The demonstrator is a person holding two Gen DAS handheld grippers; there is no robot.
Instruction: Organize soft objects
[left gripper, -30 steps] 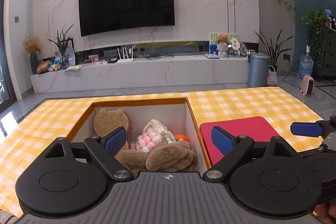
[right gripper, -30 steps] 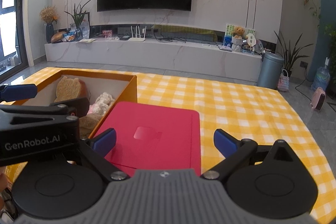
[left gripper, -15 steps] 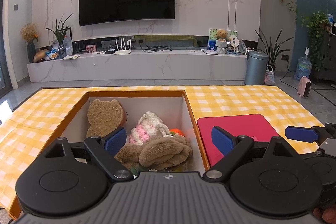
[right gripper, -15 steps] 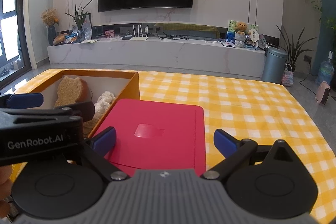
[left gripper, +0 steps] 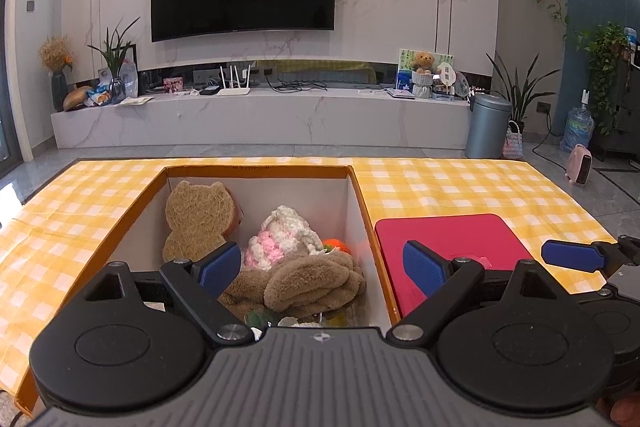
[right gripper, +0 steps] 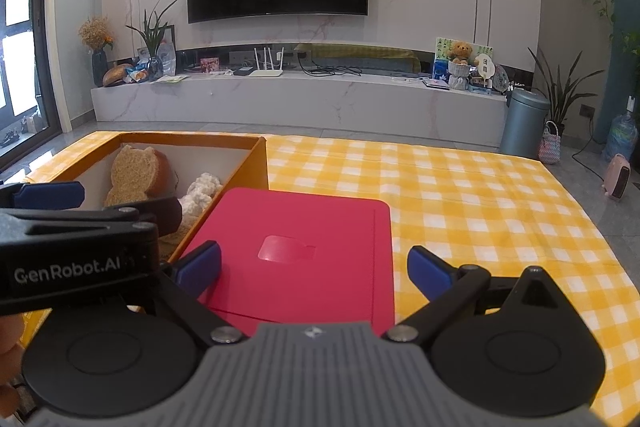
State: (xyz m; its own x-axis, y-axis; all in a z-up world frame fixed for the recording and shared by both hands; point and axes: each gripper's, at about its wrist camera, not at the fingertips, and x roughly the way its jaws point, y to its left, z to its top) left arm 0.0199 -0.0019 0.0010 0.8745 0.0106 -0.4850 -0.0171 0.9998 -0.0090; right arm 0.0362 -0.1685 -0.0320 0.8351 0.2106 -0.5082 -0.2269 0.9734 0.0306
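An orange box (left gripper: 362,203) with white inner walls stands on the yellow checked table. It holds a tan bear-shaped pad (left gripper: 198,217), a pink and white knitted toy (left gripper: 280,239), a brown plush (left gripper: 312,281) and a small orange item (left gripper: 338,245). My left gripper (left gripper: 322,265) is open and empty above the box's near end. A flat red lid (right gripper: 304,251) lies right of the box. My right gripper (right gripper: 314,267) is open and empty above the lid's near edge. The box also shows in the right wrist view (right gripper: 256,163).
The yellow checked tablecloth (right gripper: 480,207) stretches to the right of the lid. Beyond the table stand a marble TV bench (left gripper: 260,115), a wall TV, a grey bin (left gripper: 486,127) and plants.
Both wrist views have tipped slightly, showing more of the inside of the box and more of the lid. Both grippers stay open and empty.
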